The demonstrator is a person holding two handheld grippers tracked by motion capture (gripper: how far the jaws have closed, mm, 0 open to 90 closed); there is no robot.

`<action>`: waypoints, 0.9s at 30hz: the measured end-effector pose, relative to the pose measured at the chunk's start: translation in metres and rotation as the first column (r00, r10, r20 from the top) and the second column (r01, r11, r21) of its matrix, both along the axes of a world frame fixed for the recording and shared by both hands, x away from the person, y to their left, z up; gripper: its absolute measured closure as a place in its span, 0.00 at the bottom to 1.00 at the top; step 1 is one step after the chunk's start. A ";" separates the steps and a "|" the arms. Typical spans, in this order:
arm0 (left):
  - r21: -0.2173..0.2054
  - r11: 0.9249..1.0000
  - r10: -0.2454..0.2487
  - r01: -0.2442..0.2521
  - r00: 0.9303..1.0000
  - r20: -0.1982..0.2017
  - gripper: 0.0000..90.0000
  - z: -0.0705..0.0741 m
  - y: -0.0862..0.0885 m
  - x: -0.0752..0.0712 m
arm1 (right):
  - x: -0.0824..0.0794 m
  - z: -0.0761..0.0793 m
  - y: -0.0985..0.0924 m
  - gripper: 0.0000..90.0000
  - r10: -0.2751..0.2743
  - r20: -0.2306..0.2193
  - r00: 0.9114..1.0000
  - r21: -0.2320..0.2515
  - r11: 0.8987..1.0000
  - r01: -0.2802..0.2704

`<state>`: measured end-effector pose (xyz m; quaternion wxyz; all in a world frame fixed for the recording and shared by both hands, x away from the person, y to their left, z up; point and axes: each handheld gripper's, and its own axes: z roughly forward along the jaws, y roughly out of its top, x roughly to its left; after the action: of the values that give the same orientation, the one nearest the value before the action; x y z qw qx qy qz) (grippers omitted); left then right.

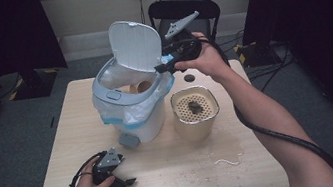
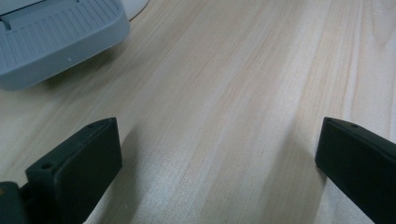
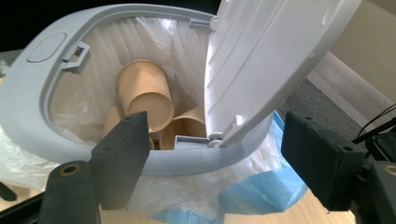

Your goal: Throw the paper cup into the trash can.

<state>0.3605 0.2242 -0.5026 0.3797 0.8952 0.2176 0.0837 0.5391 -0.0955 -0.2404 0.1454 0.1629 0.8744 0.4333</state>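
Note:
A white and grey pedal bin point(image 1: 132, 114) stands on the table point(image 1: 193, 180) with its lid point(image 1: 134, 45) tipped up. A clear liner with a blue edge point(image 3: 261, 191) hangs over the rim point(image 3: 28, 93). Several tan paper cups point(image 3: 144, 93) lie inside the bin. My right gripper point(image 1: 162, 66) hovers at the bin's right side by the lid's hinge, open, with nothing between its pads; the raised lid point(image 3: 271, 60) stands just beyond its jaws. My left gripper point(image 1: 122, 174) rests on the table at the front left, open over bare wood point(image 2: 217, 154). The bin's grey pedal point(image 2: 51, 37) lies just ahead of it.
A beige pot point(image 1: 197, 119) with a perforated insert and a dark lump point(image 1: 193, 105) on it stands right of the bin. A small dark disc point(image 1: 189, 78) lies behind the pot. Crumbs and a white scrap point(image 1: 225, 160) lie front right. A black chair point(image 1: 184, 7) stands behind the table.

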 end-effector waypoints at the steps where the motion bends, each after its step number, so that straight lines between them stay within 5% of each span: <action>1: 0.000 1.000 0.001 -0.001 1.000 0.000 0.00 0.000 0.000 0.000 | 0.001 0.000 0.001 0.26 -0.002 0.003 1.000 -0.003 1.000 0.002; 27: 0.000 1.000 0.001 -0.001 1.000 -0.001 0.00 0.000 0.000 0.000 | -0.007 0.014 0.020 0.26 0.030 0.032 0.999 0.012 0.999 -0.030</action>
<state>0.3604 0.2242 -0.5025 0.3794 0.8952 0.2184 0.0836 0.5324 -0.0755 -0.2262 0.1517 0.1438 0.8716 0.4434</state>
